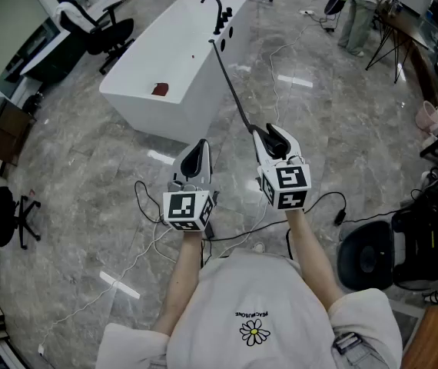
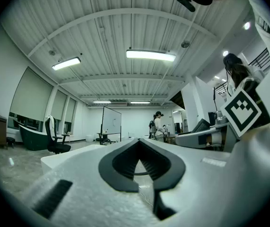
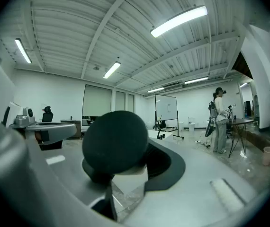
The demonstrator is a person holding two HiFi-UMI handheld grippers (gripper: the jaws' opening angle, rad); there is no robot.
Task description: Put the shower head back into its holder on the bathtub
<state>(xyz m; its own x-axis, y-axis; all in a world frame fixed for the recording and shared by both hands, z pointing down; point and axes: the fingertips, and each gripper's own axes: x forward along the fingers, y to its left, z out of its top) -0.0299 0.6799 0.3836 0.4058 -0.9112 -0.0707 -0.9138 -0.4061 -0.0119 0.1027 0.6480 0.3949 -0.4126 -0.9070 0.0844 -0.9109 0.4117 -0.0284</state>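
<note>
Clamping the dark shower head [image 3: 115, 141], the right gripper [image 1: 277, 139] is hovering short of the bathtub [image 1: 151, 118]; the left gripper [image 1: 200, 151] is hanging closed, empty.

Glossy grey marble-look floor [image 1: 73, 206], white bathtub [image 1: 157, 68] standing on it, black office chair [image 1: 107, 33] beside the tub, thin cables [image 1: 139, 198] trailing, pink bucket [image 1: 428, 115] far right

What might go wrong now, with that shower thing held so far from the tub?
The round shower head may slip from the right tongs. Its hose stretches straight back to the bathtub, so a tug might yank it loose. Cables lie across the floor on the way, a possible trip.
</note>
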